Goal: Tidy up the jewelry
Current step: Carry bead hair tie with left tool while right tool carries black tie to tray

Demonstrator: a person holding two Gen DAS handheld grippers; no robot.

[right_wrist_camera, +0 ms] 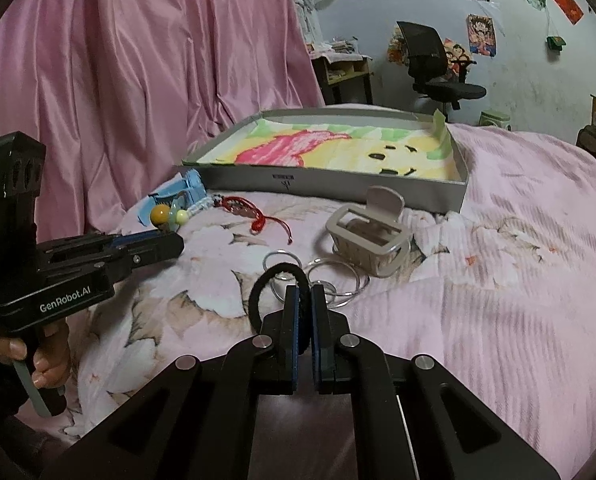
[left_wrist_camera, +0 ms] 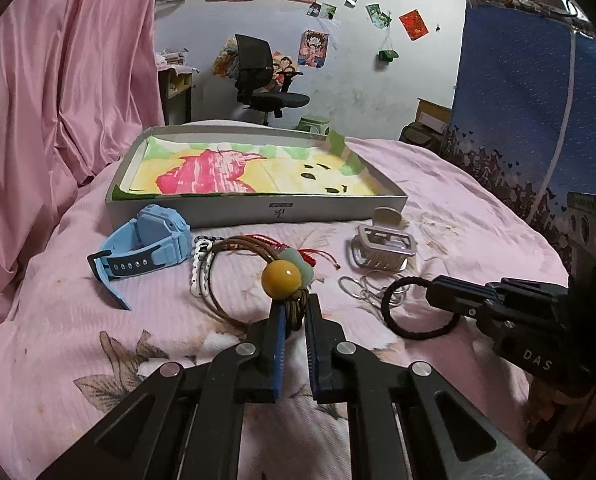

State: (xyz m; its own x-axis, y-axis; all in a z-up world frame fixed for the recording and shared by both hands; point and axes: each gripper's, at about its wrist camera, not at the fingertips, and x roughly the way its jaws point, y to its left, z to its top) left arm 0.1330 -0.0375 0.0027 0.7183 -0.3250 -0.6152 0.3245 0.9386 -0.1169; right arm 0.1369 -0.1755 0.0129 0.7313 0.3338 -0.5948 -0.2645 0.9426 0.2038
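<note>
Bedspread (left_wrist_camera: 457, 208) below, left gripper (left_wrist_camera: 294, 314) pinches beaded cord bracelet (left_wrist_camera: 282, 278).

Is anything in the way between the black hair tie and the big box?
Yes. The right claw is shut on the black hair tie. Between it and the box sit the silver rings and, farther along, the grey hair clip, lying on the bedspread. Lifting the tie would probably clear both.

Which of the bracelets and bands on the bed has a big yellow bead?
The brown cord bracelet, pinched by the left gripper just below its round yellow bead. The red string bracelet and black elastic hair band carry none.
</note>
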